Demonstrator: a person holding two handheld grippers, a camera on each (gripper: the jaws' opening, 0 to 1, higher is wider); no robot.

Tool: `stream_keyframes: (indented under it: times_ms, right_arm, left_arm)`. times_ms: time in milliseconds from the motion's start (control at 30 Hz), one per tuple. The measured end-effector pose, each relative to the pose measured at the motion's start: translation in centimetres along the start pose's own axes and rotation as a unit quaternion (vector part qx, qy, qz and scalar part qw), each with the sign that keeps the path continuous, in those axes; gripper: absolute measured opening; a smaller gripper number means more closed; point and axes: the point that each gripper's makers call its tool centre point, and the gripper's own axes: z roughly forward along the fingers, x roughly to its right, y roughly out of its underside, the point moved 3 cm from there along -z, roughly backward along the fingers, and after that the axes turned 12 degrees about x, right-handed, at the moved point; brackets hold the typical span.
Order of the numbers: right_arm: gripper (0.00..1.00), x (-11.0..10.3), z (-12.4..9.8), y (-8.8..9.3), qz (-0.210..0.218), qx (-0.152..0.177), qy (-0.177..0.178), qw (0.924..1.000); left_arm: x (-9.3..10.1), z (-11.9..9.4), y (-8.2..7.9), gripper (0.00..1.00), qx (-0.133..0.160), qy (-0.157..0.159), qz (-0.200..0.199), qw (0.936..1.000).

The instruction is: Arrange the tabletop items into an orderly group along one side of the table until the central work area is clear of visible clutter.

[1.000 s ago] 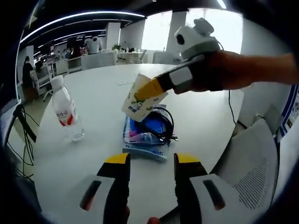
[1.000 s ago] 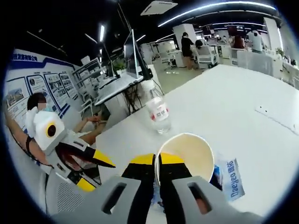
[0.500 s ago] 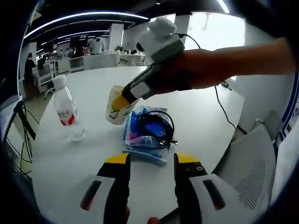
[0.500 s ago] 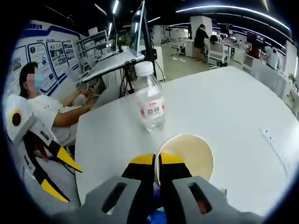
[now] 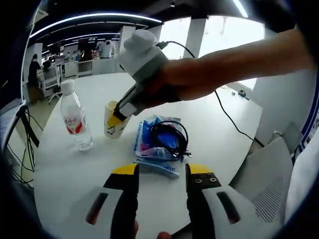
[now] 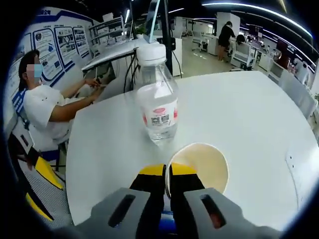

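Observation:
In the right gripper view my right gripper is shut on the rim of a cream paper cup, with a clear water bottle standing close ahead. The left gripper view has the same cup held low over the white table by the right gripper, next to the bottle. A blue packet with a coiled black cable on top lies right of the cup. My left gripper is open near the table's front edge, holding nothing.
A white chair stands at the table's right side and a black cord trails across the far right. A seated person is beyond the table edge. Desks and monitors fill the background.
The right gripper has carried the cup left and down across the table, from above the blue packet to right beside the water bottle. The left gripper has stayed in place.

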Motion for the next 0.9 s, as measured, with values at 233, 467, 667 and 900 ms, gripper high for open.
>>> stream_keyframes:
  times_ms: [233, 467, 667, 900]
  right_arm:
    - [0.0, -0.3, 1.3, -0.3, -0.021, -0.01, -0.007, 0.9997]
    - [0.01, -0.9, 2.3, -0.2, -0.04, -0.018, -0.024, 0.9988]
    - [0.03, -1.6, 2.9, -0.2, -0.056, -0.027, -0.033, 0.9975]
    - [0.06, -2.1, 3.2, -0.4, -0.064, -0.031, -0.036, 0.9968]
  left_arm:
    - [-0.3, -0.1, 0.1, 0.36, -0.002, 0.0, 0.0, 1.0]
    - [-0.6, 0.0, 0.3, 0.36, -0.001, -0.003, -0.006, 1.0]
    - [-0.7, -0.1, 0.5, 0.36, 0.002, -0.003, -0.01, 0.9999]
    - [-0.8, -0.2, 0.5, 0.36, 0.006, -0.004, -0.011, 0.9999]
